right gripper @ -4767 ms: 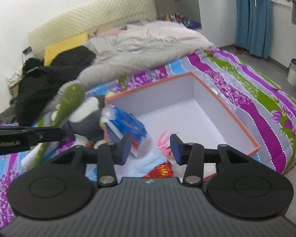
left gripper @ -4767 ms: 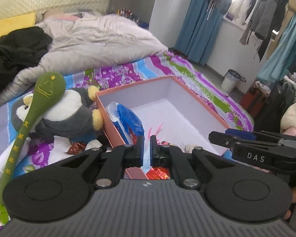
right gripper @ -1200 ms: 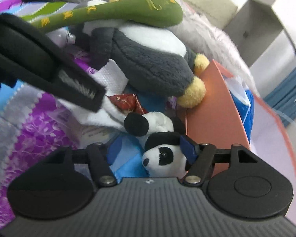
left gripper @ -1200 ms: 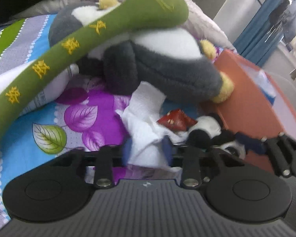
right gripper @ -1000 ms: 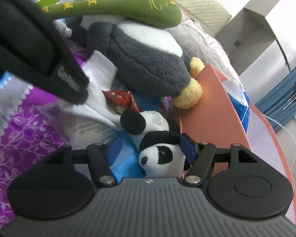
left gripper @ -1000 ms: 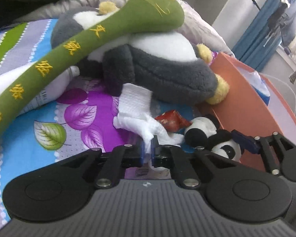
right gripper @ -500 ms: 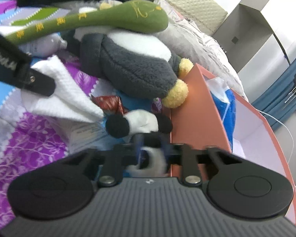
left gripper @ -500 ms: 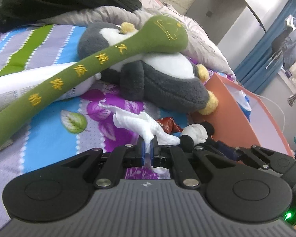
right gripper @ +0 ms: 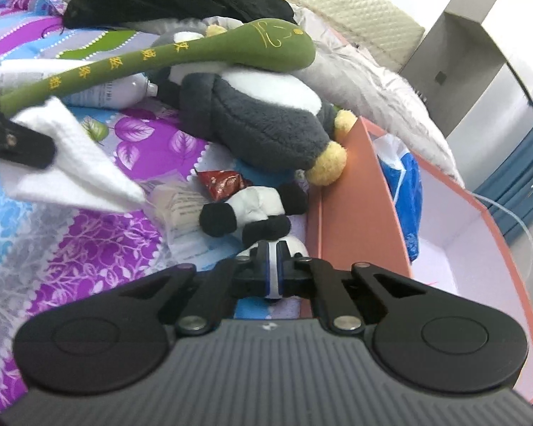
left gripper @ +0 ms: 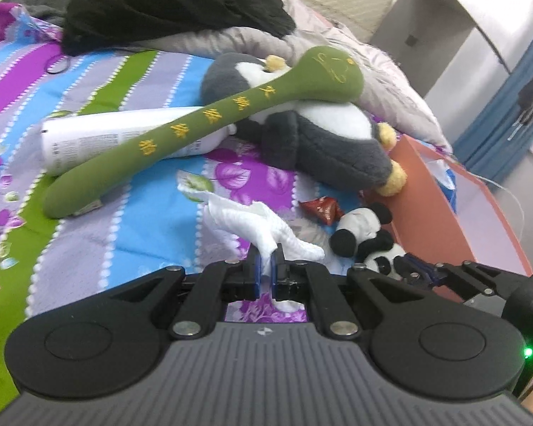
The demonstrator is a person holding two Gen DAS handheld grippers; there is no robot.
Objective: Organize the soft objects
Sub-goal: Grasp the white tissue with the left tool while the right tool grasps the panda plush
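My left gripper [left gripper: 264,266] is shut on a white cloth [left gripper: 252,220], which hangs lifted off the flowered bedspread; the right wrist view shows that cloth [right gripper: 74,167] at the left. Around the head of a small panda plush [right gripper: 256,206] my right gripper [right gripper: 273,266] is closing its jaws, and the pads press on it. The panda [left gripper: 359,227] lies next to the wall of an orange box [right gripper: 351,195]. Behind it, a grey and white penguin plush [left gripper: 323,135] lies under a long green plush stick [left gripper: 195,124].
A white bottle [left gripper: 106,131] lies under the green stick. A red wrapper [left gripper: 319,209] sits by the panda. A blue and white bag [right gripper: 405,184] leans inside the box. Black clothes [left gripper: 167,3] and a grey quilt are piled at the back.
The left gripper has pulled back and up with the white cloth. The right gripper's jaws closed from wide open onto the panda's head.
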